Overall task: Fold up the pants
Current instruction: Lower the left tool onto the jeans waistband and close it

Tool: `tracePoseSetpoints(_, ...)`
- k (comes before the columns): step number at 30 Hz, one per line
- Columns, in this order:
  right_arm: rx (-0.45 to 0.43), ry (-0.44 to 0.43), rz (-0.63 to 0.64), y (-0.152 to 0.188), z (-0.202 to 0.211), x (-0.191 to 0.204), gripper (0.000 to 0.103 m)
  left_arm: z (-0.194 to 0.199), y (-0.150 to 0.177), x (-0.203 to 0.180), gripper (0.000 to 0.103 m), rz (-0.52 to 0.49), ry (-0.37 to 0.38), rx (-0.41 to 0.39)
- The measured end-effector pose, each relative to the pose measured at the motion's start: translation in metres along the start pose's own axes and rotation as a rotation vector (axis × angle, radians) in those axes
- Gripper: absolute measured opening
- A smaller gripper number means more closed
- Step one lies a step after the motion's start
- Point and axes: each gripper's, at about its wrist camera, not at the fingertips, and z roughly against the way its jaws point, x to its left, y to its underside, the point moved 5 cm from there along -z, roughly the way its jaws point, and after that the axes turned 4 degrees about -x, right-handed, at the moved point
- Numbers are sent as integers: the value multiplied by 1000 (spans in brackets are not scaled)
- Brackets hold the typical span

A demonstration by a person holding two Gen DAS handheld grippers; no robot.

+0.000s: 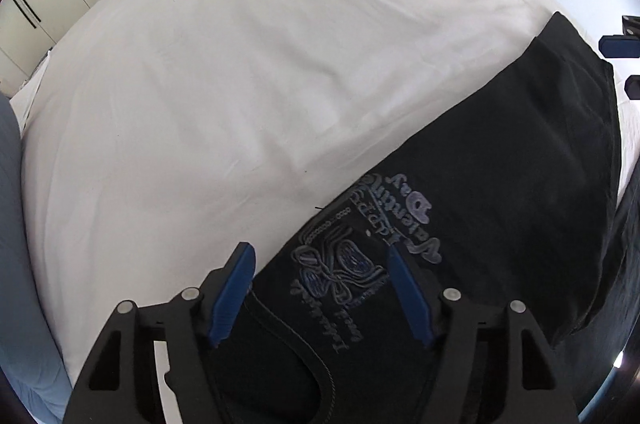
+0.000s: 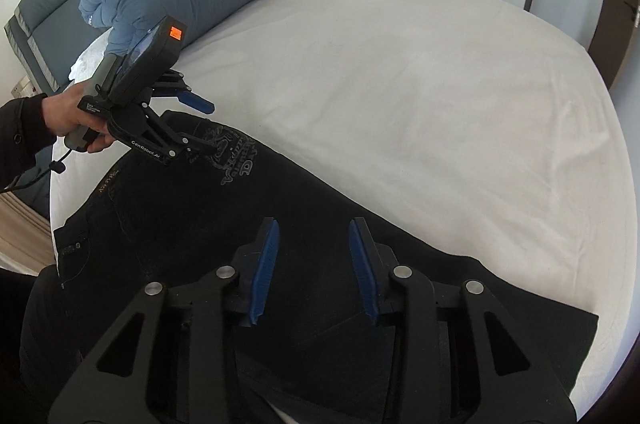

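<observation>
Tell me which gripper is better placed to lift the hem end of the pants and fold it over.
Probably the right gripper: it hangs open above the leg end of the pants. The left gripper is open over the embroidered part near the waist, far from the hem.

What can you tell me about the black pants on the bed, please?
The pants are black, of denim-like cloth with pale stitching and grey embroidered lettering and a bow motif near the waist. They lie flat along the edge of the white bed. Both grippers hover open over them, left at the embroidery, right further down the leg; contact cannot be told.
</observation>
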Motion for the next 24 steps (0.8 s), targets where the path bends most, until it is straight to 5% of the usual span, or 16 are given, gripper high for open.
tracePoseSetpoints(6, 69, -67, 57, -32, -62, -19, 36, -31, 0, 22, 70, 32, 114, 60)
tracePoseSetpoints(9, 85, -83, 90, -48, -83, -24, 36, -35, 0, 28, 80, 32, 108, 58)
tracePoseSetpoints(12, 103, -95, 120, -56, -98, -16, 36, -39, 1, 30, 80, 22, 119, 61)
tracePoseSetpoints(16, 127, -111, 170, -64, -116, -8, 36, -36, 4, 39, 51, 42, 162, 61)
tracePoseSetpoints(18, 144, -127, 186, -65, -123, -5, 36, -31, 7, 42, 19, 58, 179, 66)
tracePoseSetpoints(20, 163, -137, 200, -68, -136, -3, 36, -22, 10, 38, 10, 38, 153, 49)
tracePoseSetpoints(24, 182, -145, 238, -82, -157, -1, 36, 15, 25, 26, 8, -9, 88, -31)
